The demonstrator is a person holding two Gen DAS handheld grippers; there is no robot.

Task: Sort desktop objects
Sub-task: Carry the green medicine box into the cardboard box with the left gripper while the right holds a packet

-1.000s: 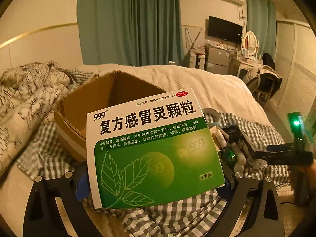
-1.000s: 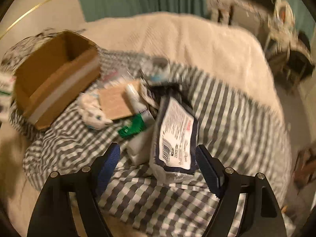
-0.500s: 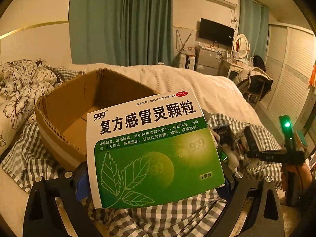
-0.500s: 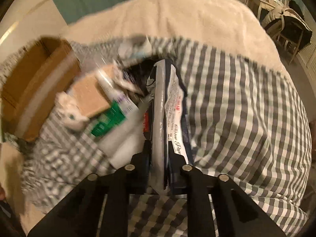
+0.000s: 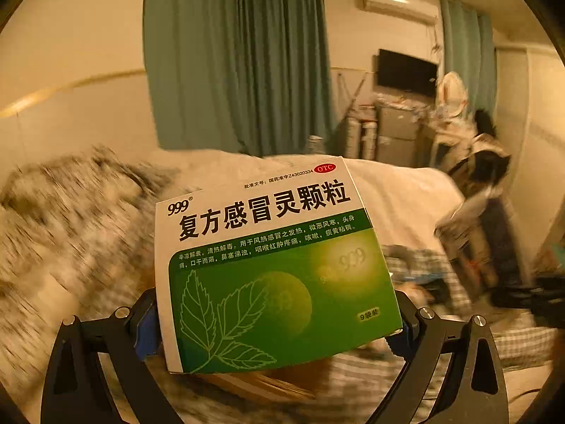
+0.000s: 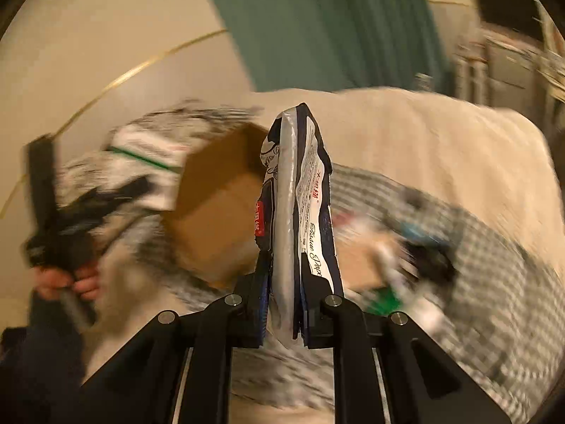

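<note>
Right wrist view shows your right gripper (image 6: 284,304) clenched on the tissue pack (image 6: 300,205), pinched at its lower end so the pack stands up on edge, clear of the checked cloth (image 6: 494,282). The box (image 6: 219,219) sits just behind and to the left of the pack, its open mouth facing up. In the left wrist view your left gripper (image 5: 279,314) is clamped across the medicine carton (image 5: 272,265), which is held flat and well above the bedding; a strip of cardboard shows right under the carton, likely the box's rim, though the blur makes that uncertain.

Both loads look bound for the box, so send them in one at a time. The pack is soft and gripped only at its end; it could flop, so keep the squeeze firm and carry it upright. Bring each item over the box's mouth and lower it inside before you let go. Your left hand (image 6: 74,279) is close to the left of the box, so keep the two grippers apart.
</note>
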